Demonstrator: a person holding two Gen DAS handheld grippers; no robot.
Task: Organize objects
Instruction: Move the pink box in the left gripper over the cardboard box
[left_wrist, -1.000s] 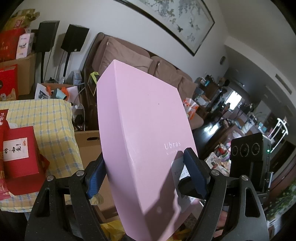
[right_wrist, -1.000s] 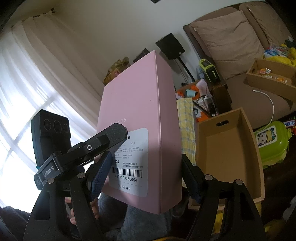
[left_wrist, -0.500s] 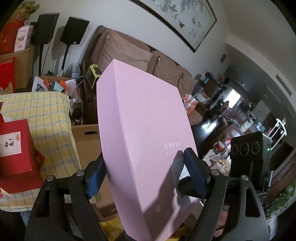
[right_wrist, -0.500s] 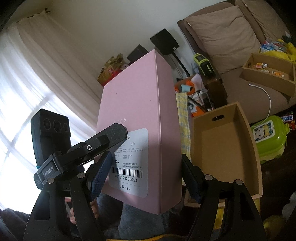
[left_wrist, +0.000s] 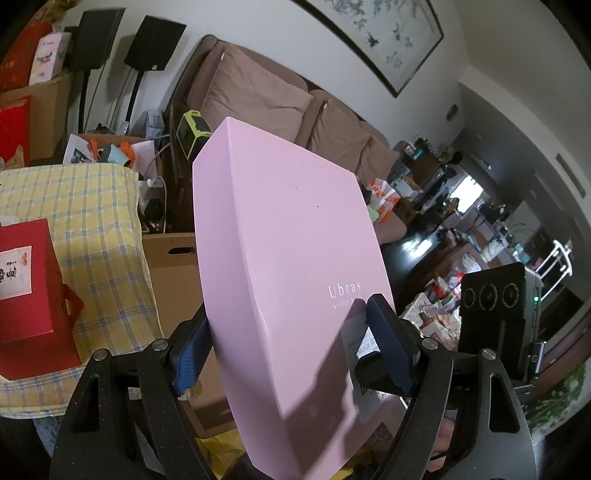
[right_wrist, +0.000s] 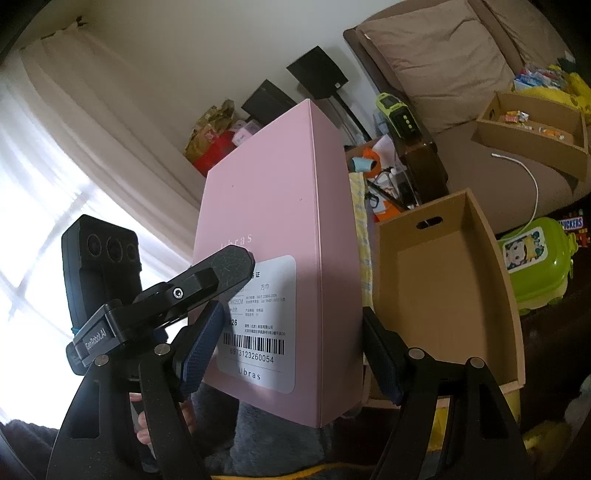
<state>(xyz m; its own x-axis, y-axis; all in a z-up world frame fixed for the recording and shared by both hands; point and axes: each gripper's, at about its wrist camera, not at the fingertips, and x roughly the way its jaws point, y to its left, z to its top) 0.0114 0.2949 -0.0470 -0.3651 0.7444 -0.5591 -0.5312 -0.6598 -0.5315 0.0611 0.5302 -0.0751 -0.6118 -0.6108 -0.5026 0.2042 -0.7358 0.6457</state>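
A tall pink box (left_wrist: 288, 266) marked "Ubras" is held up in the air between both grippers. My left gripper (left_wrist: 291, 343) is shut on its lower part, with a blue pad on each broad face. My right gripper (right_wrist: 291, 350) is shut on the same pink box (right_wrist: 280, 240) across its labelled face and narrow side. A white barcode label (right_wrist: 258, 325) faces the right wrist camera. One finger (right_wrist: 221, 273) of the left gripper lies against that face. The box's bottom end is hidden behind the gripper frames.
An open empty cardboard box (right_wrist: 443, 280) sits just right of and below the pink box. A yellow checked cloth (left_wrist: 92, 206) carries a red gift box (left_wrist: 29, 280). A green toy case (right_wrist: 535, 266), a brown sofa (left_wrist: 258, 96) and a cardboard tray (right_wrist: 532, 133) lie beyond.
Both grippers and the pink box have sunk a little, and more of the open cardboard box shows beside them. Both grips look the same.
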